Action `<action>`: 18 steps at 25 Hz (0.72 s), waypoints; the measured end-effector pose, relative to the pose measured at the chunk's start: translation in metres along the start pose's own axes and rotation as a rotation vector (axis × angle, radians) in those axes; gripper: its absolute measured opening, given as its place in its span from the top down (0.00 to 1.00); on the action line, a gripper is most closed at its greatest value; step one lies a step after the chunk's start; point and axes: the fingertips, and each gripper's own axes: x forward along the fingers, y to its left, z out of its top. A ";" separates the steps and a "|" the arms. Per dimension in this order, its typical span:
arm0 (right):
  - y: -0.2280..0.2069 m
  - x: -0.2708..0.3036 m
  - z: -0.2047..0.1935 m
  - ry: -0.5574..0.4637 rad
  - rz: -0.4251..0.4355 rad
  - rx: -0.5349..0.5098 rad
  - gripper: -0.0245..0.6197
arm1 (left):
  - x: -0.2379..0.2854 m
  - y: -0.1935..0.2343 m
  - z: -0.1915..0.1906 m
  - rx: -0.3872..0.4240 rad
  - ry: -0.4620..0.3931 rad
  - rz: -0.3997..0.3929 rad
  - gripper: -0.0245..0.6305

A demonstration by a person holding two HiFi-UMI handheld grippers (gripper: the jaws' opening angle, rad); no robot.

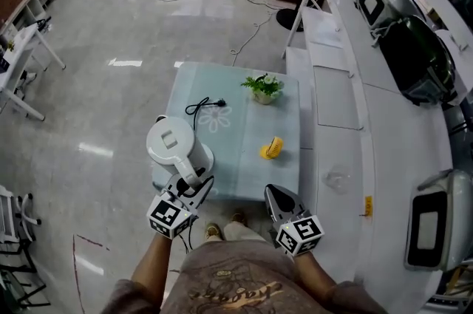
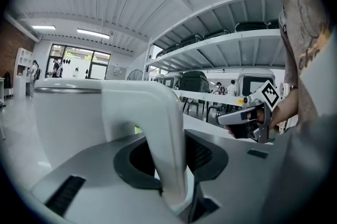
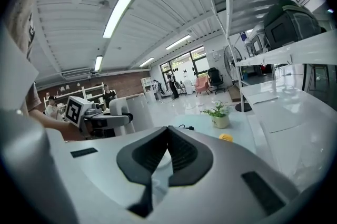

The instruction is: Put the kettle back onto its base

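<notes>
At the near left corner of the table (image 1: 244, 171), the head view shows us the white kettle (image 1: 174, 145), its handle reaching back into our left gripper (image 1: 188, 185); our right gripper (image 1: 272, 191) hovers well apart. Through the left gripper view, we see both jaws clamped on the handle (image 2: 160, 133), the kettle's body just ahead. Through the right gripper view, our jaws sit together, empty, the kettle off to the left.

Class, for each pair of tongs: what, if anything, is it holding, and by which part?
The left tongs grip the white kettle by its handle. The right tongs are shut and hold nothing.
</notes>
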 end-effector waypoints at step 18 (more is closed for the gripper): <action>-0.025 0.015 -0.006 0.055 -0.053 -0.003 0.97 | 0.047 0.036 -0.059 -0.014 0.063 -0.005 0.76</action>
